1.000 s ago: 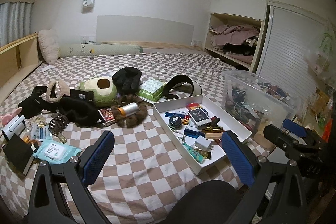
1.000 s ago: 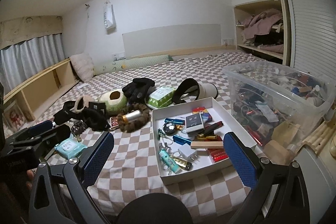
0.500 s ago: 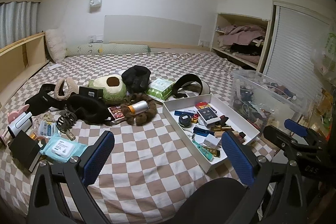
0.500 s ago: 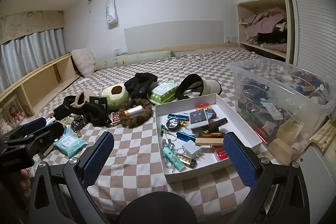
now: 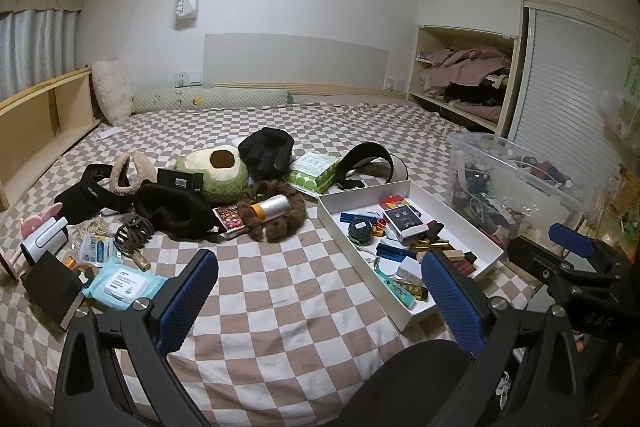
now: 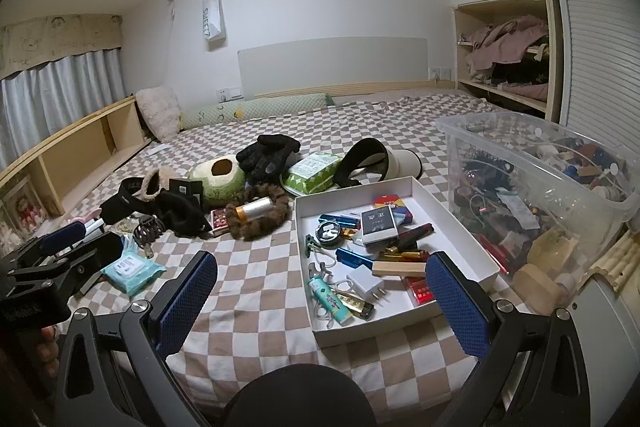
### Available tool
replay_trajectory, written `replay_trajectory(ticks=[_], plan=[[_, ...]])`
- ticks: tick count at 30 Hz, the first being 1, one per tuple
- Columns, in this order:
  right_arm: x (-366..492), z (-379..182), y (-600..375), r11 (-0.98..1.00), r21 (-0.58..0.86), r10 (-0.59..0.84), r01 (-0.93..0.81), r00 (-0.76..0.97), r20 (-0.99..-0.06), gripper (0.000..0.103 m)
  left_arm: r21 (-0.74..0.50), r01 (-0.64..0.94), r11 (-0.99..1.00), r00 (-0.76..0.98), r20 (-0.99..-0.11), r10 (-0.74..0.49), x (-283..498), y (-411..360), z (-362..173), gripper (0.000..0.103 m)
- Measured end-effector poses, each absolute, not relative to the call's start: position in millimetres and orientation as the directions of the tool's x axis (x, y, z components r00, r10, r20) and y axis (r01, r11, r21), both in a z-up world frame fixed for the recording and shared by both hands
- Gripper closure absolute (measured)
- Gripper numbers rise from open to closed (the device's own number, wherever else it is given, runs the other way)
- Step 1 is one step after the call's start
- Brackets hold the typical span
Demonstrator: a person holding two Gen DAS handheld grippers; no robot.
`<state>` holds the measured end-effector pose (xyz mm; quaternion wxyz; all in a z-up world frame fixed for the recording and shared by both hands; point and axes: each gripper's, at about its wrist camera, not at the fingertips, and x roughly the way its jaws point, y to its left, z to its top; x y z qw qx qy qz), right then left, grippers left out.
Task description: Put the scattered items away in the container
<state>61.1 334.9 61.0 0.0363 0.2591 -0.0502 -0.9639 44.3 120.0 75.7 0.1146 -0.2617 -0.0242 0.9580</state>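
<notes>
A shallow white box [image 5: 416, 311] [image 6: 404, 327] holding several small items lies on the checkered bed, right of centre. Scattered left of it are an avocado plush [image 5: 216, 175] [image 6: 218, 177], black gloves [image 5: 266, 151] [image 6: 268, 153], a brown furry ring around a silver tube [image 5: 274, 209] [image 6: 256, 209], a green wipes pack [image 5: 314, 169], a teal wipes pack [image 5: 124, 281] [image 6: 132, 269], a hair claw [image 5: 132, 229] and black visors. My left gripper [image 5: 318, 301] hangs open over bare bedding. My right gripper [image 6: 322, 301] is open too, its right finger beside the box's near corner.
A clear plastic bin [image 5: 516, 183] [image 6: 540, 187] full of clutter stands right of the white box. A black box [image 5: 52, 289] and a white-pink device [image 5: 42, 239] lie at the far left. Wooden shelving [image 6: 80, 155] lines the left; a pillow [image 5: 112, 91] rests at the headboard.
Both cameras have tilted up and drawn back slightly, so the bed items sit lower and a bit further off. Both grippers stay open and nothing on the bed has moved.
</notes>
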Motion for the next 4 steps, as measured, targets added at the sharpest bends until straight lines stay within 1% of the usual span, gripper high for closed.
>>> replay_trajectory(ticks=[4], plan=[[60.7,61.1,335.7,-0.992,0.119,-0.098,0.044,-0.862,-0.497,0.0,-0.107,-0.208,-0.972,-0.834,-0.499,0.233,44.2,119.5,75.7,0.001]])
